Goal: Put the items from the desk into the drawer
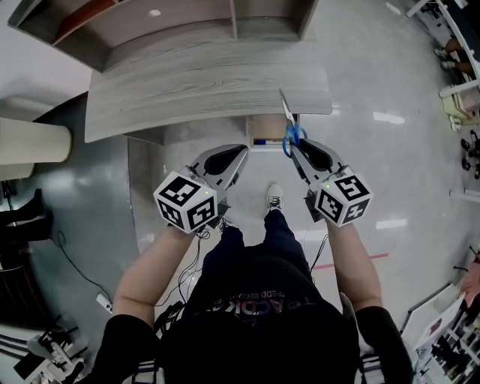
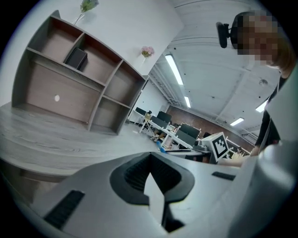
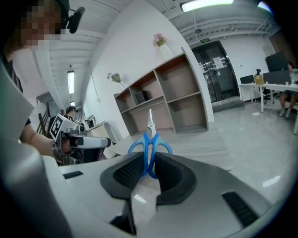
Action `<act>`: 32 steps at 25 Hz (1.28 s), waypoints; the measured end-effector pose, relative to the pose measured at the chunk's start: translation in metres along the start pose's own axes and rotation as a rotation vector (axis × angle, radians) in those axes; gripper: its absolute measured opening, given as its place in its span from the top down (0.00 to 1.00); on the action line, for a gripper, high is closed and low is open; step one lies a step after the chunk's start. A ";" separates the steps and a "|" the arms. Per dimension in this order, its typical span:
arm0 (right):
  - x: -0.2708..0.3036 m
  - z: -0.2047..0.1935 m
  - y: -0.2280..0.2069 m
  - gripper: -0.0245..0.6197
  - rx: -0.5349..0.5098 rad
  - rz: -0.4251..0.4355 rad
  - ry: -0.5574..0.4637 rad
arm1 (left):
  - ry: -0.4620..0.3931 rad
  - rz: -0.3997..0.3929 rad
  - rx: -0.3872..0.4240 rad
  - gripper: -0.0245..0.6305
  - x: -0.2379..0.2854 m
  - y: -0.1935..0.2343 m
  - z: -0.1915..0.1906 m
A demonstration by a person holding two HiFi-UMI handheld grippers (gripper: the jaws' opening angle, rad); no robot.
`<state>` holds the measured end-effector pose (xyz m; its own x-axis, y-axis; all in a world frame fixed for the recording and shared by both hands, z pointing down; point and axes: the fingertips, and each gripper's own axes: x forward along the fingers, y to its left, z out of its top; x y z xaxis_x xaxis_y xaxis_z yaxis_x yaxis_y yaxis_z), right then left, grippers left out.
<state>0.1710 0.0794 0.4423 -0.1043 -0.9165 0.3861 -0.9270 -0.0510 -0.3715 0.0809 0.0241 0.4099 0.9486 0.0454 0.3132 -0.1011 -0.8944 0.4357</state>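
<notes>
Blue-handled scissors (image 1: 290, 133) are pinched by the handles in my right gripper (image 1: 295, 144), blades pointing away over the desk's front edge. In the right gripper view the scissors (image 3: 149, 139) stand upright between the shut pads of that gripper (image 3: 150, 160). My left gripper (image 1: 241, 150) is level with it to the left, jaws together and holding nothing; its own view shows the left gripper (image 2: 150, 157) shut. An open drawer (image 1: 262, 127) sits under the grey wooden desk (image 1: 202, 82), between the two grippers. A small dark and blue item (image 1: 262, 141) lies in it.
A wooden shelf unit (image 1: 172, 22) stands at the back of the desk, also in the left gripper view (image 2: 79, 88). A cream cylinder (image 1: 30, 146) stands at the left. Cables (image 1: 82, 277) trail on the floor. My shoe (image 1: 274, 196) is below the drawer.
</notes>
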 end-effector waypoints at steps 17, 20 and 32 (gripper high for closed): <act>0.023 -0.077 -0.034 0.83 -0.027 0.039 0.224 | 0.105 0.040 -0.137 0.96 0.029 0.005 -0.065; 0.028 -0.089 -0.040 0.83 -0.050 0.047 0.264 | 0.116 0.051 -0.160 0.96 0.031 0.005 -0.076; 0.050 -0.135 -0.060 0.83 -0.214 0.081 0.443 | 0.124 0.101 -0.222 0.96 0.041 0.019 -0.102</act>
<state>0.1730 0.0898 0.5981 -0.2796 -0.6548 0.7022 -0.9577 0.1387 -0.2521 0.0867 0.0548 0.5172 0.8880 0.0272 0.4591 -0.2693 -0.7784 0.5671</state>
